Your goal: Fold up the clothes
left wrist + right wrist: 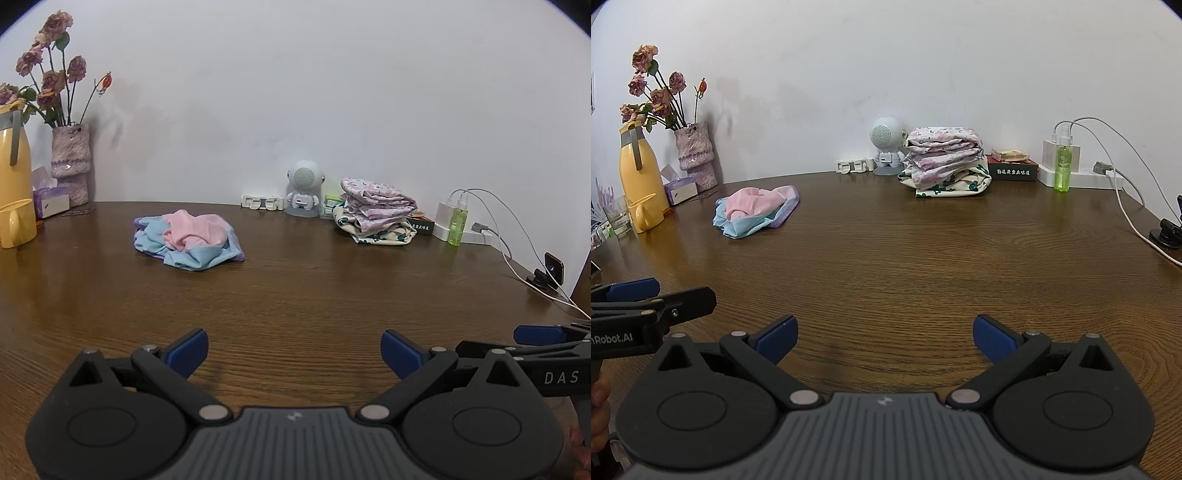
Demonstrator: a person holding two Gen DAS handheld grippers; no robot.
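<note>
Both tools hover side by side over the near edge of the wooden table (295,295), each with nothing in it. The left gripper (294,354) has its blue pads spread wide apart over bare wood, and the right gripper (884,338) stands just as wide, also over bare wood. A crumpled heap of clothes (186,240) in pink, light blue and lilac lies unfolded toward the far left part of the table, well apart from both tools. A stack of folded clothes (376,210), floral prints in pink and cream, sits at the far edge against the wall, right of centre. Just beside it to the left stands a small white astronaut figure (303,188). In the far left corner are a vase of dried roses (70,162), a yellow jug (13,162) and a yellow cup (16,223). Along the far right edge stand a green spray bottle (458,221) and a white charger (445,214) with its cables trailing toward the right edge.
</note>
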